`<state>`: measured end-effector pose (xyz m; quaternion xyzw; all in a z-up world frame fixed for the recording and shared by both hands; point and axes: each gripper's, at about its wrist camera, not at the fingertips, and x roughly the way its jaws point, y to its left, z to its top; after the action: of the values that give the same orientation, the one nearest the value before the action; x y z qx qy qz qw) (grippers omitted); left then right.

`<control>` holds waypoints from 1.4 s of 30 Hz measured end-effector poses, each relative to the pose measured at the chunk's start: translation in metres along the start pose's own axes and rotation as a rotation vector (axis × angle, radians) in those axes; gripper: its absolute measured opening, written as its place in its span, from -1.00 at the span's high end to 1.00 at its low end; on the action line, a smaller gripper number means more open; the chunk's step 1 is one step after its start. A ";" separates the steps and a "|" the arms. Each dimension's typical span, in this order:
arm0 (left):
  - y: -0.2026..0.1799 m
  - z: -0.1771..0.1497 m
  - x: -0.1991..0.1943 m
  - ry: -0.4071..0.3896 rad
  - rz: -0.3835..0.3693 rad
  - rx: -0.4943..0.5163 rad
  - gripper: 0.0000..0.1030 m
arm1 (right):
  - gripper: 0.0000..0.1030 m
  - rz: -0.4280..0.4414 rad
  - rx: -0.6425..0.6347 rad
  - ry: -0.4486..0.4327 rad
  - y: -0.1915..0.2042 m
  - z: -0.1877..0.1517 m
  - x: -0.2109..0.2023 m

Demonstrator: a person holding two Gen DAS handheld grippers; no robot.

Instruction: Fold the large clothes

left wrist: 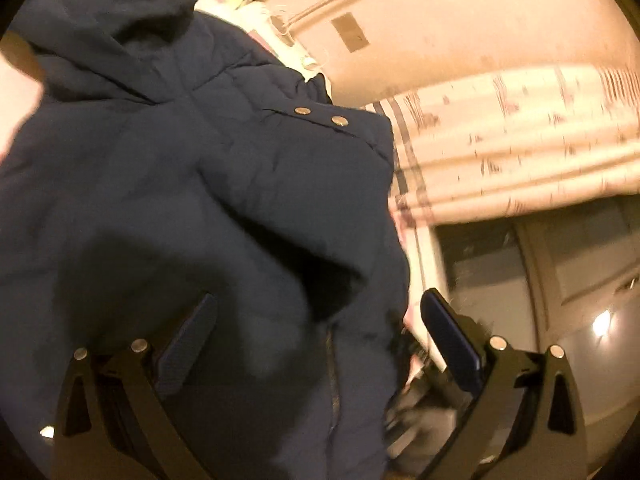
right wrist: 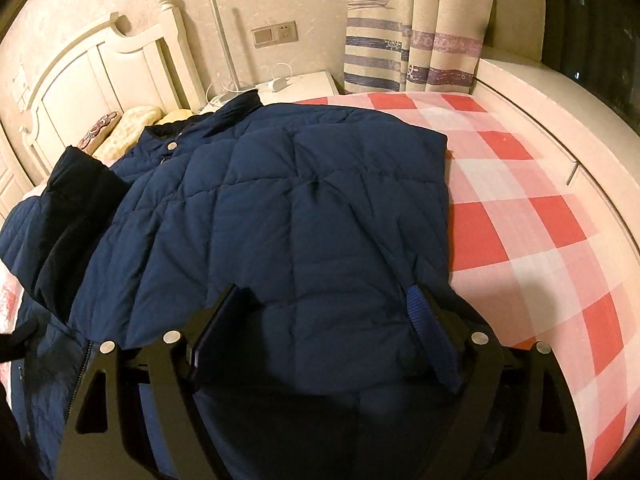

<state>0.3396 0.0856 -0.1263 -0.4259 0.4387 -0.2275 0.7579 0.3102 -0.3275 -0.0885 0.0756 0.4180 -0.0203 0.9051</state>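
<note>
Jacket — navy, quilted — lies spread on the bed with its red-checked sheet. Right tongs gape wide over its near edge, gripping nothing; left tongs stand open too, cloth between them.

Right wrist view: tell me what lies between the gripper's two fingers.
The navy quilted jacket fills the gap of the open right gripper, lying on the red-checked bedsheet.

The left wrist view is motion-blurred. The jacket hides much of the bed and runs past the picture's bottom edge.
</note>
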 end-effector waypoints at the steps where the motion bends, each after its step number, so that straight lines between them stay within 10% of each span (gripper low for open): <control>1: -0.001 0.005 0.007 -0.009 -0.016 -0.021 -0.94 | -0.64 -0.001 -0.001 0.000 0.000 0.000 0.000; 6: 0.005 0.030 0.032 -0.073 -0.120 -0.170 -0.69 | -0.64 -0.002 -0.001 0.000 -0.001 0.001 0.001; 10: 0.023 0.048 0.048 -0.057 -0.132 -0.312 0.26 | -0.64 0.005 0.004 -0.001 -0.002 0.001 0.000; 13: -0.021 0.040 0.014 -0.228 0.047 -0.016 0.50 | -0.65 0.018 0.012 -0.003 -0.003 0.000 0.000; 15: -0.077 0.011 -0.010 -0.421 0.276 0.365 0.51 | -0.66 0.025 0.015 -0.004 -0.003 0.000 -0.001; 18: -0.121 -0.040 -0.012 -0.563 0.494 0.789 0.34 | -0.67 0.034 0.015 -0.007 -0.003 0.000 -0.001; 20: -0.116 -0.040 0.003 -0.516 0.627 0.807 -0.65 | -0.67 0.039 0.020 -0.007 -0.004 0.000 -0.001; 21: -0.100 -0.026 0.016 -0.431 0.731 0.740 -0.75 | -0.67 0.039 0.020 -0.006 -0.004 0.000 -0.001; 27: -0.021 0.014 -0.003 -0.313 0.702 0.283 -0.62 | -0.68 0.037 0.015 -0.005 -0.004 0.000 -0.002; 33: -0.072 -0.003 -0.029 -0.550 0.791 0.406 -0.68 | -0.68 0.033 0.012 -0.004 -0.004 0.001 -0.001; 42: -0.055 0.007 0.042 -0.172 0.848 0.535 -0.96 | -0.70 0.029 0.007 -0.001 -0.003 0.001 0.000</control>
<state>0.3684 0.0287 -0.0979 -0.0185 0.4356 0.0318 0.8994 0.3103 -0.3306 -0.0879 0.0848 0.4163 -0.0086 0.9052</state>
